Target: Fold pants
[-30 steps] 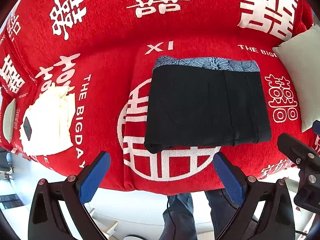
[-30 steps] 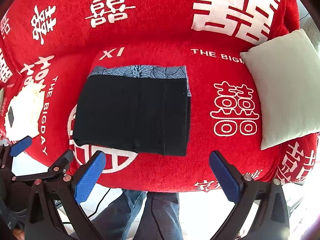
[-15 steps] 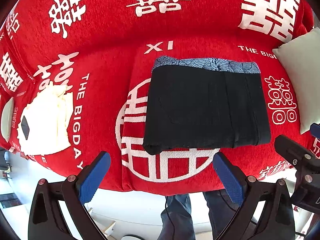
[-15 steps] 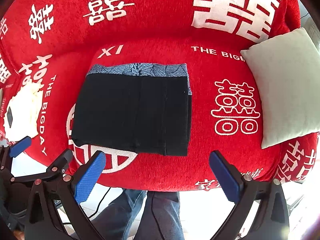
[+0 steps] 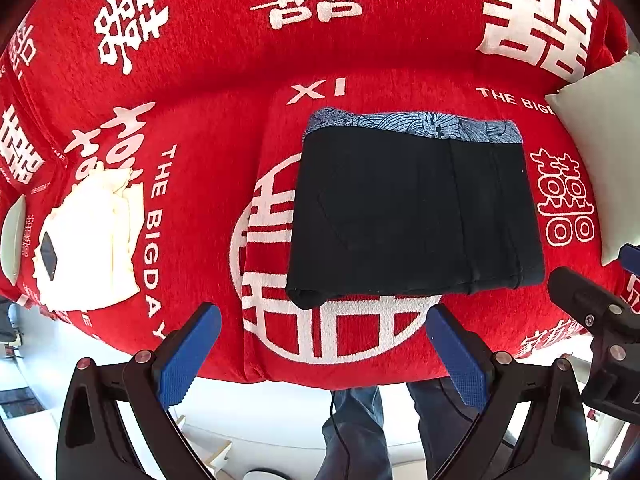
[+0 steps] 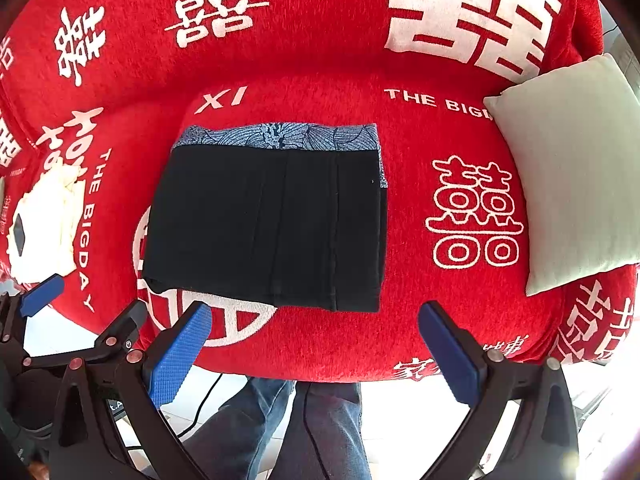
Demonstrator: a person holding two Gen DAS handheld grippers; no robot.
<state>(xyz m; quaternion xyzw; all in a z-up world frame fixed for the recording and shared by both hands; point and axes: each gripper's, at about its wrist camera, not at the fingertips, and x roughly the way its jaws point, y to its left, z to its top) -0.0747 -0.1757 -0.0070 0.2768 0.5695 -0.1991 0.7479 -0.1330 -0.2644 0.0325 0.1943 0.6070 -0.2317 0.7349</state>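
Black pants (image 5: 412, 216) (image 6: 268, 228) lie folded into a flat rectangle on the red sofa seat, with a blue patterned lining band along the far edge. My left gripper (image 5: 324, 356) hangs open above the sofa's front edge, short of the pants and holding nothing. My right gripper (image 6: 316, 354) is also open and empty, back from the near edge of the pants. Each gripper shows at the side of the other's view.
The red sofa (image 5: 200, 80) (image 6: 460, 320) carries white characters. A pale cushion (image 6: 568, 176) (image 5: 608, 128) leans at the right. A cream folded cloth (image 5: 88, 240) (image 6: 44, 228) with a dark tag lies at the left. A person's legs in jeans (image 6: 288, 432) stand below the grippers.
Both views have drifted slightly, so the pants sit a little lower and nearer in the frames. The pants have not moved and both grippers stay open.
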